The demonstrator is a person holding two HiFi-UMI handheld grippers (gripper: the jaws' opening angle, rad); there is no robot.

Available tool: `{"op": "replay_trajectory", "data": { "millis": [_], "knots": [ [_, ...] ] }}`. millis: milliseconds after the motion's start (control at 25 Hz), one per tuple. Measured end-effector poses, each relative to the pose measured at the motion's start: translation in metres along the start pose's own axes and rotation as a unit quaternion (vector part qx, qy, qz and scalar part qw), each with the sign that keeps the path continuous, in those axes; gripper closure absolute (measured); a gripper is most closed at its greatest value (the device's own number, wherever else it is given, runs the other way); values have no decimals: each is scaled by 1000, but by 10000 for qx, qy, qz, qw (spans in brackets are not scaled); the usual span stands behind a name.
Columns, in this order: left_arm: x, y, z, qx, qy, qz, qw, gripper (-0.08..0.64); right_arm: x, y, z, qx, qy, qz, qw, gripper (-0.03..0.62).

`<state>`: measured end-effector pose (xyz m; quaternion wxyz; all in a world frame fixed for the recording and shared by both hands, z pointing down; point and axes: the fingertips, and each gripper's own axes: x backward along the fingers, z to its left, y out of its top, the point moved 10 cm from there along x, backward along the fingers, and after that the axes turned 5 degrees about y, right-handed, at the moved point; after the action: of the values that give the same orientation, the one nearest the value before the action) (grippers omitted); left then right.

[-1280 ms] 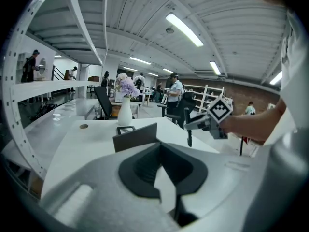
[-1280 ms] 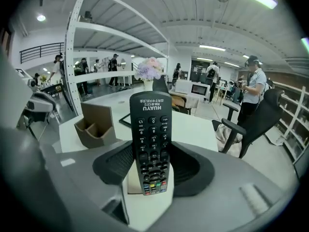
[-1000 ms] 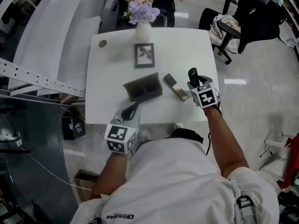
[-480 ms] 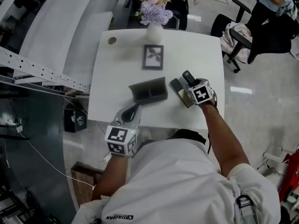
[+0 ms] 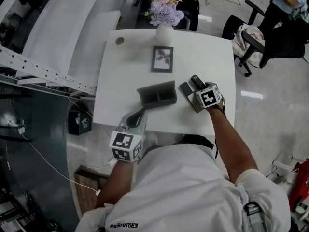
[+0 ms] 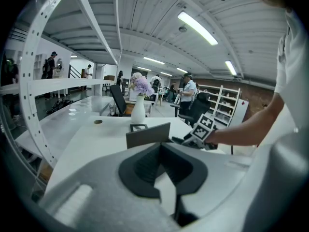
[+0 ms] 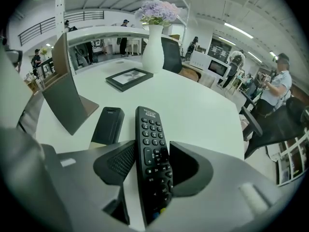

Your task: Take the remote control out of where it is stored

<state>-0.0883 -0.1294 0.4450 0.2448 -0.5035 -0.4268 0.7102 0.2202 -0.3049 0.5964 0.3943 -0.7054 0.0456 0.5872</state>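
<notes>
Head view: right tongs [image 5: 199, 87] steeply downward

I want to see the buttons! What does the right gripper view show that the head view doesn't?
Only the right gripper view: the remote's buttons up close, with the right gripper squeezing its sides.
Only the head view: the left gripper, the person's white shirt, and the two slots inside the holder.
Both: the remote, holder, vase of flowers, picture frame and white table.
</notes>
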Motion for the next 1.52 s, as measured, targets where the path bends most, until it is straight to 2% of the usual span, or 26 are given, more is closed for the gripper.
{"op": "replay_trajectory", "data": {
  "millis": [520,760,840,920,1000,1080,1120,1160,1360,1520],
  "knots": [
    [12,-1,16,-52,-280,-111,9995,557,31,8,15,-247,-140,-345,9990,371],
    [24,-4,28,-152,-554,-138,9983,557,77,11,47,-840,55,-1103,9903,387],
    [29,-5,34,-206,-667,-142,9975,557,97,12,64,-1104,176,-1455,9830,399],
    [32,-5,39,-275,-792,-145,9964,557,117,11,83,-1530,463,-1914,9684,417],
    [34,-6,43,-354,-915,-145,9951,557,136,9,104,-2080,904,-2441,9428,464],
    [37,-6,46,-420,-1033,-145,9937,557,151,7,128,-2412,1249,-2851,9192,535],
    [38,-7,47,-454,-1101,-149,9928,557,157,6,141,-2434,1347,-2978,9132,574],
    [39,-7,46,-498,-1179,-156,9917,557,161,6,153,-2374,1405,-3062,9111,586],
    [44,-5,38,-689,-1429,-139,9872,557,176,7,202,-1707,1433,-3226,9199,586],
    [52,-3,25,-710,-1499,-250,9858,557,187,3,222,-1286,1498,-3276,9240,586]
  ]
}}
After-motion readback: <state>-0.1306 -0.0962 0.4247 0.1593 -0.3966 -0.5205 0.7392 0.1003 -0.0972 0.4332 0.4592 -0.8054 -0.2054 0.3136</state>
